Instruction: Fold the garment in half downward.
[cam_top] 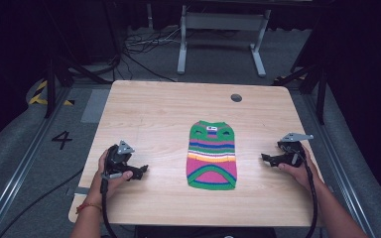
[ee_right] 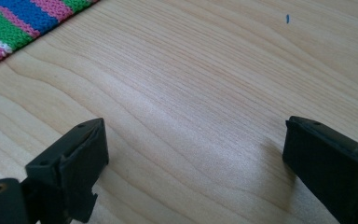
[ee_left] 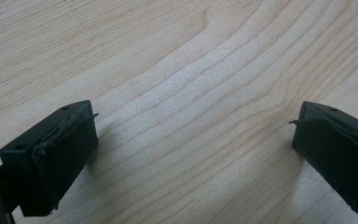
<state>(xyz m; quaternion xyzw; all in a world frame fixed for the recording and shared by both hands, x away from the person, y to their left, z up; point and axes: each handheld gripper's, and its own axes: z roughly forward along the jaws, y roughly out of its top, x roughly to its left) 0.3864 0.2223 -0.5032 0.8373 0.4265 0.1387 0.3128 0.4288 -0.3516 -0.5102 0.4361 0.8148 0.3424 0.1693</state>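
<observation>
Resting on the table (cam_top: 144, 109), both grippers flank a small striped knitted garment, neither touching it.

Left: the left gripper (cam_top: 141, 171) sits near the table's near-left corner, held in the person's left hand (cam_top: 110, 171). In the left gripper view its jaws stand wide apart over bare wood, nothing between them. The garment lies to this gripper's right, well apart.

Centre: the knitted garment (cam_top: 212, 155) lies flat, right of the table's middle and closer to the near edge than to the far edge. Long axis runs near edge to far edge. Collar end, green with a small white label, points to the far edge; the green-bordered hem with its pink panel points to the near edge. Stripes cross it left to right.

Right: the right gripper (cam_top: 269, 159) rests near the right edge, held in the right hand (cam_top: 297, 168), tips aimed at the garment's right side. In the right gripper view its jaws are likewise spread, empty, with the striped edge (ee_right: 9, 23) at the upper left, ahead and to one side of the jaws.

Judgement: the right gripper is the nearer one; the garment's side edges run parallel to its long axis, so each gripper would meet a long edge side-on. Work looks not yet begun.
</observation>
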